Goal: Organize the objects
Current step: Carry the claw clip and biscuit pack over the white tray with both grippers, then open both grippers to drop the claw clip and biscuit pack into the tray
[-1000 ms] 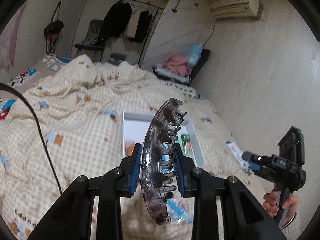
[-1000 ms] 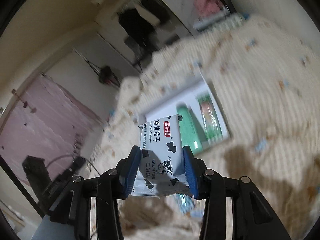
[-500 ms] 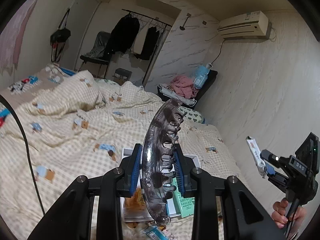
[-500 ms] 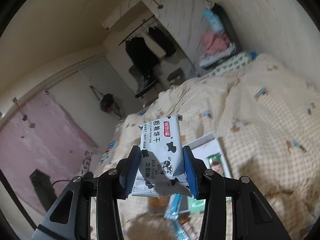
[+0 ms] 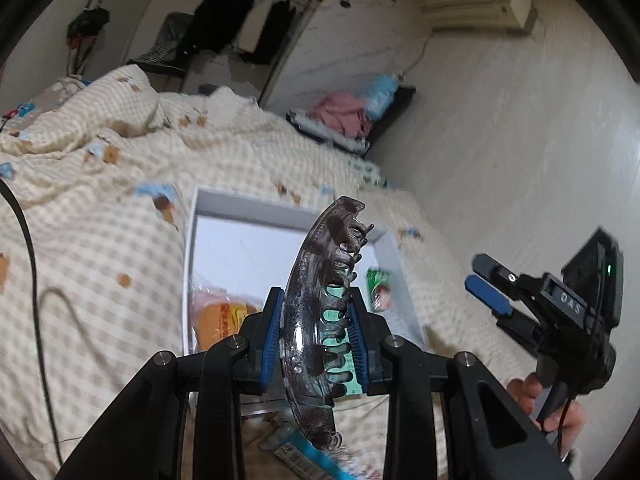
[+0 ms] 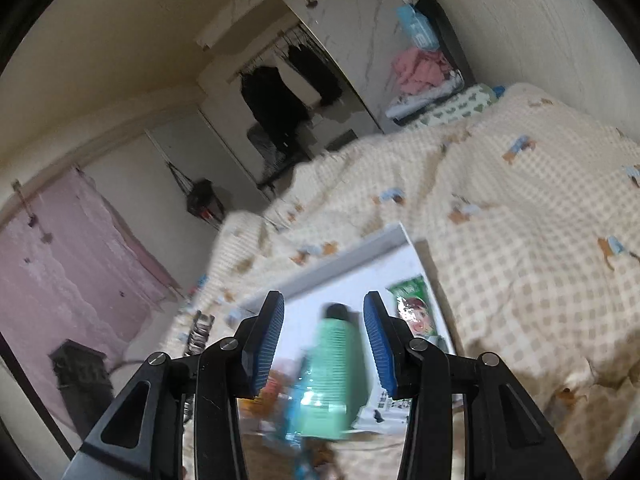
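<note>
- The left gripper (image 5: pixel 316 334) has its blue ribbed pads clamped on a dark translucent plastic claw hair clip (image 5: pixel 322 320), held upright by its middle, with the toothed edge facing right in the left wrist view
- The clip hangs above the near end of the shallow white cardboard box (image 5: pixel 190 248) that lies open on the cream checked quilt (image 5: pixel 92 216)
- I judge the clip light and rigid, yet brittle at its thin curved teeth; the smooth plastic could slide in the pads, so the broad spine at mid-length, where it is held now, looks the safest hold
- The right gripper (image 6: pixel 324 344) stands partly open with nothing between its pads; no packet shows in its jaws
- Inside the white box, seen past the right gripper's pads, lies a mint-green ribbed plastic bottle with a dark cap (image 6: pixel 334 372), blurred
- Toward the box's right wall lies a green foil snack sachet (image 6: pixel 414 304), soft and crinkly by the look of it
- At the box's near left corner sits an orange snack packet (image 5: pixel 218 320), likely light and crushable
- Just in front of the box's near edge lies a blue wrapper (image 5: pixel 304 456), too blurred to name further
- The clip seems best lowered flat into the bare part of the box floor
</note>
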`<action>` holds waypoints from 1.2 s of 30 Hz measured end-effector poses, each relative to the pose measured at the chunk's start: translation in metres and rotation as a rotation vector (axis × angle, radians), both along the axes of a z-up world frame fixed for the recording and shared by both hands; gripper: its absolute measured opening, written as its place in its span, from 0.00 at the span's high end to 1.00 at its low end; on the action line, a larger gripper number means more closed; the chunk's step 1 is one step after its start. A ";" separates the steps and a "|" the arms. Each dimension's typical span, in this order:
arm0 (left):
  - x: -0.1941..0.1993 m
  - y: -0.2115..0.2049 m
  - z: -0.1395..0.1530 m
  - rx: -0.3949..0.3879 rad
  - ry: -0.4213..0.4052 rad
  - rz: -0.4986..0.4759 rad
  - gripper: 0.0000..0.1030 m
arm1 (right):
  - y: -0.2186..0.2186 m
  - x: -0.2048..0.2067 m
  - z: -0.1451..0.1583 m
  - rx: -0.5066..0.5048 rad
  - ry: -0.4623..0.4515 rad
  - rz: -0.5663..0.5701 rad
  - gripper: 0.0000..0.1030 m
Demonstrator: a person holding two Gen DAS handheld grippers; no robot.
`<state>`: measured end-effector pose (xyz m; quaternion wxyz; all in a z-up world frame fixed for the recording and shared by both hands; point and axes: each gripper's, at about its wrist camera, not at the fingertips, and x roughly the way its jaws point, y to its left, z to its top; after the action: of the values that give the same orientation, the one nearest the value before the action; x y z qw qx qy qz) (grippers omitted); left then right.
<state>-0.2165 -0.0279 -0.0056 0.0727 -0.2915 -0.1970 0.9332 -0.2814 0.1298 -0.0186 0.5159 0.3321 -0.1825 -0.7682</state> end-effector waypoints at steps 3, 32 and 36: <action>-0.011 0.010 -0.014 -0.051 -0.046 -0.018 0.68 | -0.013 -0.004 -0.022 0.080 -0.020 -0.003 0.57; -0.005 0.018 -0.025 -0.157 -0.051 -0.010 0.25 | -0.025 0.004 -0.046 0.136 -0.048 0.031 0.33; 0.000 0.008 -0.017 -0.133 -0.044 0.023 0.25 | -0.028 0.012 -0.040 0.149 -0.020 0.039 0.33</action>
<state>-0.2168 -0.0202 -0.0227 0.0381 -0.3137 -0.1396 0.9384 -0.2693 0.1014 -0.0583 0.5029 0.3809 -0.1232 -0.7660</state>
